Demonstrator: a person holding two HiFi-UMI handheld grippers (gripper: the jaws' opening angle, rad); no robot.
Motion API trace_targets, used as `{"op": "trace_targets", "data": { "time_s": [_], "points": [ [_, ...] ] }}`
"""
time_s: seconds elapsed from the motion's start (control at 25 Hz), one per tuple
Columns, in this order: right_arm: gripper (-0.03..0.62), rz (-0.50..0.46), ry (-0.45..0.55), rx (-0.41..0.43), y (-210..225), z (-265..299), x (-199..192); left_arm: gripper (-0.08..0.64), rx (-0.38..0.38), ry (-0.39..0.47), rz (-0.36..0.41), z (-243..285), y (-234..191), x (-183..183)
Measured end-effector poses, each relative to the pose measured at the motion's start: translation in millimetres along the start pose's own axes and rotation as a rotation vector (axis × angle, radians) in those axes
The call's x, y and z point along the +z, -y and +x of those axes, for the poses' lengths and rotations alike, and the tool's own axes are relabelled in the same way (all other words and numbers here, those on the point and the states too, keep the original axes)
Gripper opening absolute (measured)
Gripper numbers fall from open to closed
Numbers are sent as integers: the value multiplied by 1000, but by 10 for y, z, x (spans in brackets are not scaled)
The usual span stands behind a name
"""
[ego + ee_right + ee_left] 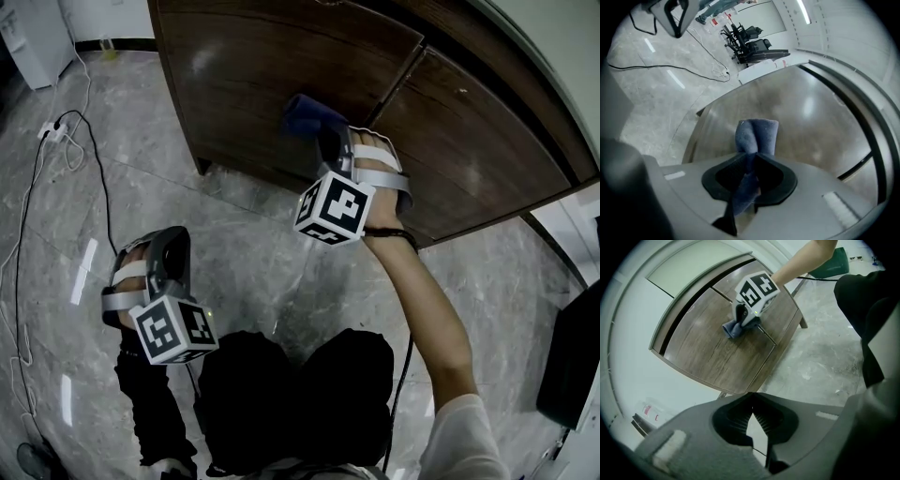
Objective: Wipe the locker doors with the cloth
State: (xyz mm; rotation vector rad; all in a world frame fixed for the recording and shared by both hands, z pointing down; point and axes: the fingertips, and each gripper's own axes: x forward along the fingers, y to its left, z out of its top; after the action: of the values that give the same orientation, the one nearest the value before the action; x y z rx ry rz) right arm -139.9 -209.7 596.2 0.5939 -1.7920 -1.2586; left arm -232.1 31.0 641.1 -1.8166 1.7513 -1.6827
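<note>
Lower left of head view: left gripper (751, 408), jaws closed together, empty. Centre: right gripper (752, 157) clamped on blue cloth (305, 114), bunched into folded wad, against left locker door (244, 66) near seam (398, 75). Dark wood doors shut, inside hidden.

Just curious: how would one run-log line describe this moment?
right gripper: shut on blue cloth | blue cloth: at locker door | left gripper: shut, empty

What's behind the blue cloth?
The wooden door shows all around the cloth, which the right gripper holds. The patch of door straight behind the cloth is covered, so it cannot be seen.
</note>
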Motion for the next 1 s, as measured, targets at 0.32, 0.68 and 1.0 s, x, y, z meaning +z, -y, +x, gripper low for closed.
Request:
{"op": "trace_targets", "data": {
  "time_s": [0.32,0.68,1.0],
  "points": [
    [69,-19,52,-163,1055,-329,356,2,0,-12,2,-48,-7,-61],
    [69,-16,94,-270,1810,-571,576,2,10,-21,-4,-58,-36,-144],
    [69,-14,96,-194,1254,-280,607,2,0,-32,-18,-45,-18,-235]
  ]
}}
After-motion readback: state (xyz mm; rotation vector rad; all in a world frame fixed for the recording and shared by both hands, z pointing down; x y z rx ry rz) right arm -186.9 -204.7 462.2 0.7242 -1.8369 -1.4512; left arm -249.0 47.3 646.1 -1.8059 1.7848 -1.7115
